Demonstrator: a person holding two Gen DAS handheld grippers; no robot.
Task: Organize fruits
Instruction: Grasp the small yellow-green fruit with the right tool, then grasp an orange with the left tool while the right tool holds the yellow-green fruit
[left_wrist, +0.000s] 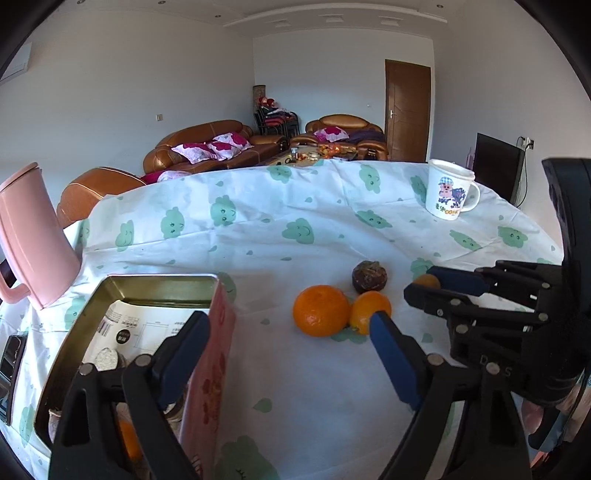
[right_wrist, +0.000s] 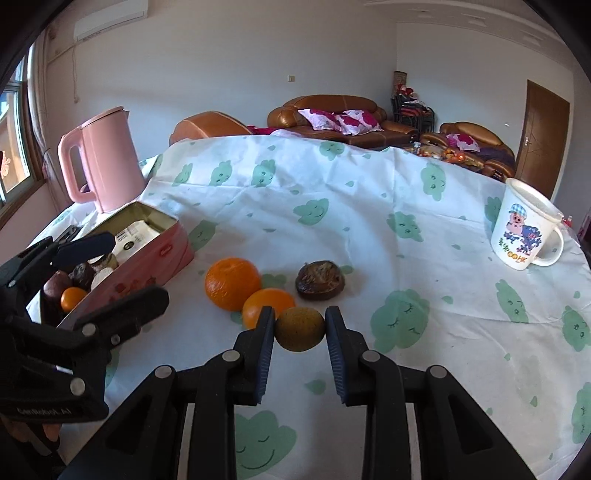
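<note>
A pink tin box holds several fruits and a paper card; it also shows in the left wrist view. On the cloth lie a large orange, a smaller orange and a dark wrinkled fruit. My right gripper is shut on a brownish-green round fruit. My left gripper is open and empty, with one finger over the box and the other by the smaller orange. The right gripper shows at the right of the left wrist view.
A pink kettle stands behind the box. A white cartoon mug stands at the far right. The table has a white cloth with green clouds. Brown sofas stand beyond it.
</note>
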